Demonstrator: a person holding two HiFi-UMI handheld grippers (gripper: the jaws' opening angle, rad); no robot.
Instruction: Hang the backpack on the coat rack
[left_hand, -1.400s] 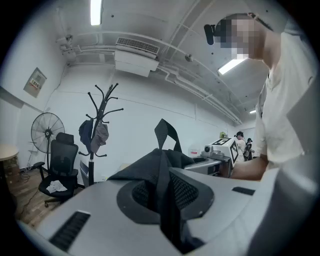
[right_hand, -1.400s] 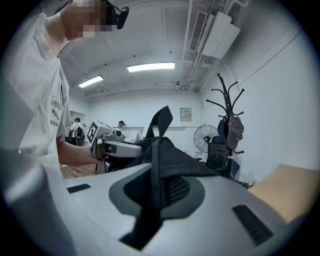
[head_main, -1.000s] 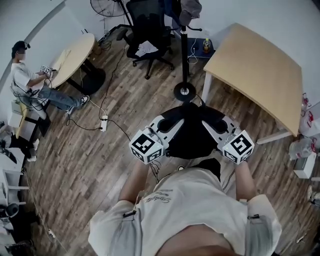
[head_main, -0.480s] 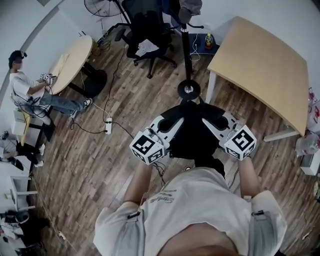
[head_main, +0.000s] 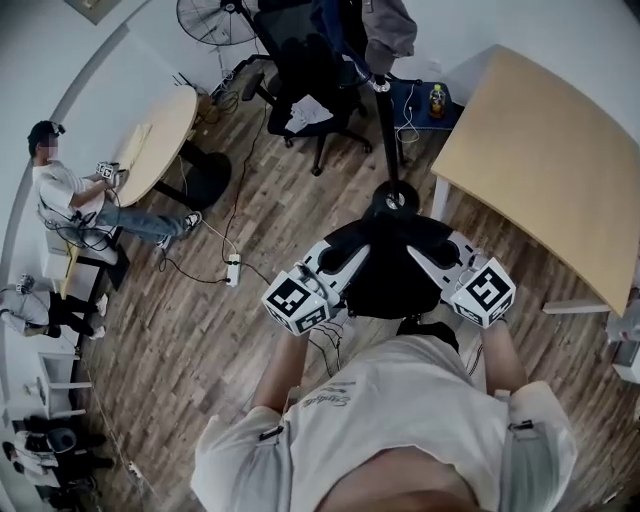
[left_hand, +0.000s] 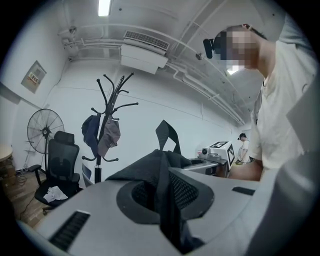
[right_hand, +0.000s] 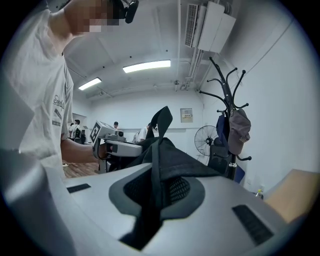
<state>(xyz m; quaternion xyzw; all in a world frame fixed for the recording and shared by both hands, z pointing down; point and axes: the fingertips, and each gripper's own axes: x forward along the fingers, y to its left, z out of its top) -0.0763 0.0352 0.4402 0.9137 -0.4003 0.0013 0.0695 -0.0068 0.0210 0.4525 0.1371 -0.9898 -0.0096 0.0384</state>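
A black backpack hangs between my two grippers in front of my chest. My left gripper is shut on its left side, and black fabric runs pinched between the grey jaws. My right gripper is shut on the other side, with a fold of the same backpack clamped. The carry loop stands up above the fabric. The black coat rack rises just beyond the backpack, its round base close to it. A cap and dark clothes hang on its hooks.
A wooden table stands right of the rack, with a bottle behind its corner. A black office chair and a fan are at the rack's left. A power strip and cables lie on the floor. A person sits at a round table.
Both grippers have carried the backpack forward toward the coat rack. The rack's base now lies closer to the backpack, and the rack top with its clothes shows more fully.
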